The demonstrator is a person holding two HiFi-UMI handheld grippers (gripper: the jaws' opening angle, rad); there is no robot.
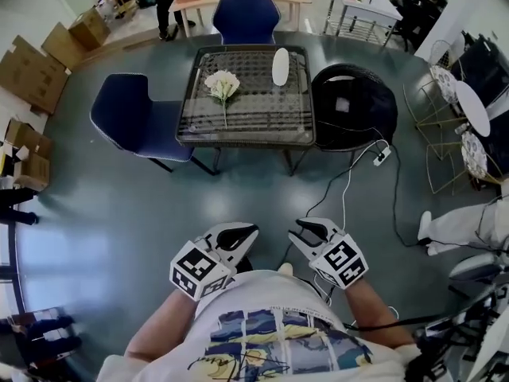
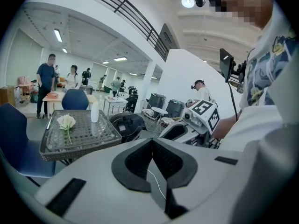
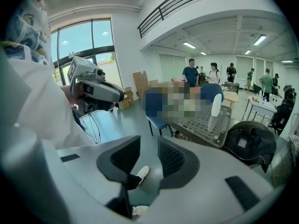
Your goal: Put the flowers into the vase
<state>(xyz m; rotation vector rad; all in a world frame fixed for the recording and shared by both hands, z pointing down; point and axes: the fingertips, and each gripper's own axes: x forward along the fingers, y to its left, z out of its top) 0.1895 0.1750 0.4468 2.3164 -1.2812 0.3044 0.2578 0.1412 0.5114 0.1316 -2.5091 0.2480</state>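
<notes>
White flowers (image 1: 222,85) lie on the glass-topped wicker table (image 1: 246,126) across the room, with a slim white vase (image 1: 280,66) upright to their right. Both grippers are held close to my body, far short of the table. My left gripper (image 1: 251,231) has its pads together with nothing in them. My right gripper (image 1: 296,231) stands open with a narrow gap, empty. The left gripper view shows the flowers (image 2: 66,122) and vase (image 2: 95,112) beyond the shut left gripper (image 2: 152,141). Past the right gripper (image 3: 148,141), that gripper's view shows the vase (image 3: 215,105); floor and a shoe show through the gap.
Blue chairs stand left (image 1: 135,122) and behind (image 1: 246,14) the table; a black bag on a seat (image 1: 354,106) sits at its right. A cable (image 1: 350,181) runs over the grey floor. Cardboard boxes (image 1: 32,74) line the left wall. People stand at far tables.
</notes>
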